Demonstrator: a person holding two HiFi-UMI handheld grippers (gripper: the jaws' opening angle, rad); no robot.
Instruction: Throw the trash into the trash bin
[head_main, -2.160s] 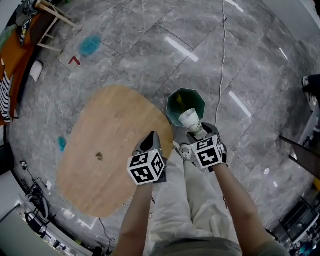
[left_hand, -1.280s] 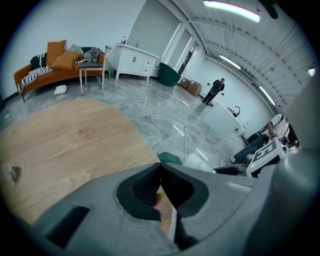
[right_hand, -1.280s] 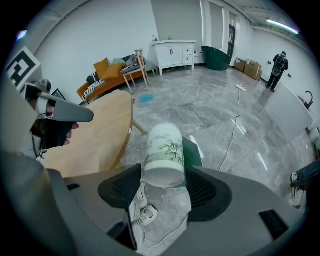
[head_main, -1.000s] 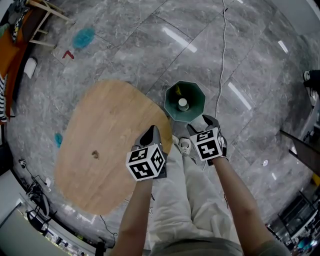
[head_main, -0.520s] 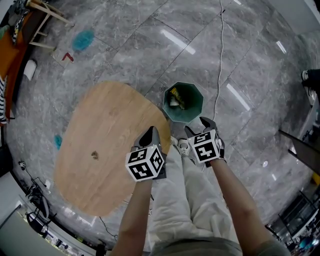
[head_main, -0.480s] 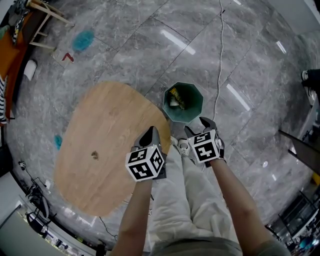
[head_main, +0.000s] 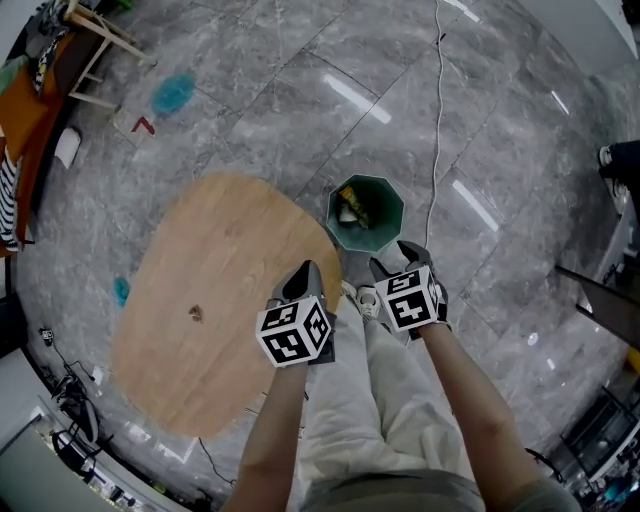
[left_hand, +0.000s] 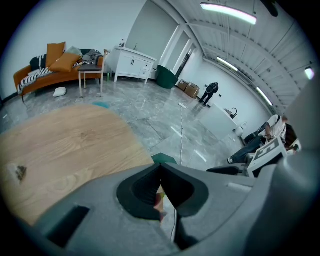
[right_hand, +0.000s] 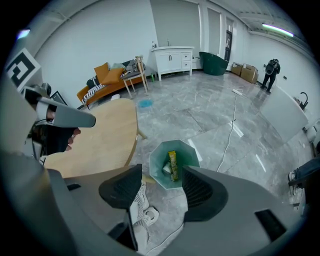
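Note:
A dark green octagonal trash bin (head_main: 365, 213) stands on the grey floor just past the table's edge. Inside it lie a white paper cup (head_main: 347, 213) and a yellow wrapper (head_main: 360, 207). My right gripper (head_main: 395, 257) hovers near the bin's front rim, open and empty. In the right gripper view the bin (right_hand: 162, 156), the yellow wrapper (right_hand: 172, 165) and the cup (right_hand: 166, 170) show between the spread jaws of the right gripper (right_hand: 162, 176). My left gripper (head_main: 305, 272) is held over the table's near edge. In its own view the left gripper (left_hand: 160, 168) is shut with nothing in it.
An oval wooden table (head_main: 220, 300) fills the left, with a small brown scrap (head_main: 196, 313) on it. A white cable (head_main: 437, 130) runs across the floor past the bin. An orange sofa (head_main: 30, 90) and a stool (head_main: 100, 40) are far left. My shoe (head_main: 368, 300) is beside the bin.
The paper cup that my right gripper held over the bin has dropped into it and lies by the wrapper. The right gripper is now empty; the left has barely moved.

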